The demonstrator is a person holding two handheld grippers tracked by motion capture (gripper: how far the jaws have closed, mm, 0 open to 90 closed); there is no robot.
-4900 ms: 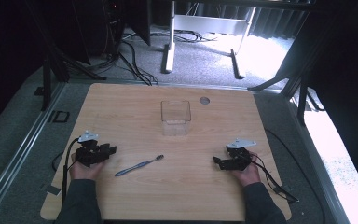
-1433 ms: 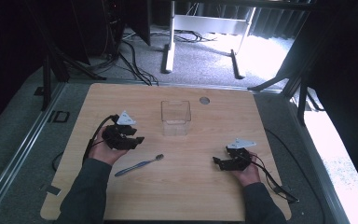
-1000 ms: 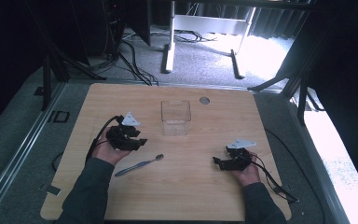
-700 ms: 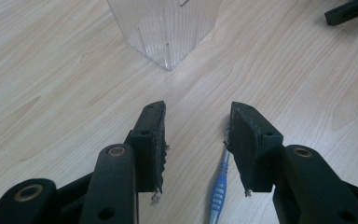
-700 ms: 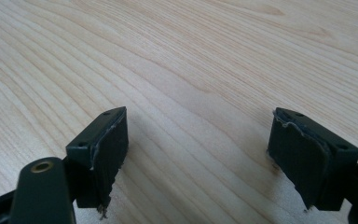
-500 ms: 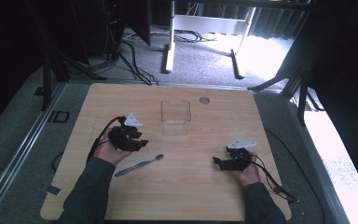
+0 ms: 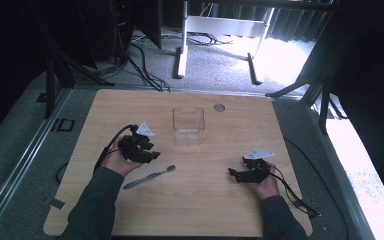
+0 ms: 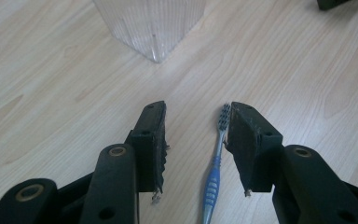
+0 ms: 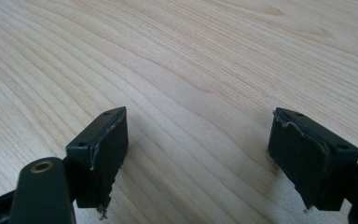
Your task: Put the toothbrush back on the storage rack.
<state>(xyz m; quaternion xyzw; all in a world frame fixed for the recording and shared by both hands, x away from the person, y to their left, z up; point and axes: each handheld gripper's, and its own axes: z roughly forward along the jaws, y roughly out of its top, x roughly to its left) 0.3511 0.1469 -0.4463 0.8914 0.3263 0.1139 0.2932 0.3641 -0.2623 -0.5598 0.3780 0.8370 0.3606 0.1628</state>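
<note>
A blue and grey toothbrush (image 7: 149, 177) lies on the wooden table (image 7: 190, 210), bristles toward the right. In the left gripper view the toothbrush (image 8: 214, 168) runs up between the jaws, close to the right one, its head (image 8: 223, 115) by the jaw tip. My left gripper (image 7: 152, 156) hovers open just above the brush, up and left of it; in its own view the left gripper (image 8: 196, 112) touches nothing. My right gripper (image 7: 233, 174) rests open at the right of the table, and the right gripper (image 9: 198, 119) has bare wood between its jaws.
A clear square plastic cup (image 7: 188, 125) stands upright at the middle of the table, beyond the brush; its corner (image 8: 154, 28) shows ahead of the left jaws. A small round grommet (image 7: 219, 107) sits near the far edge. Cables trail from both grippers.
My left gripper has travelled from the table's left edge toward the middle and has come down over the toothbrush. The right gripper and the brush have stayed put.
</note>
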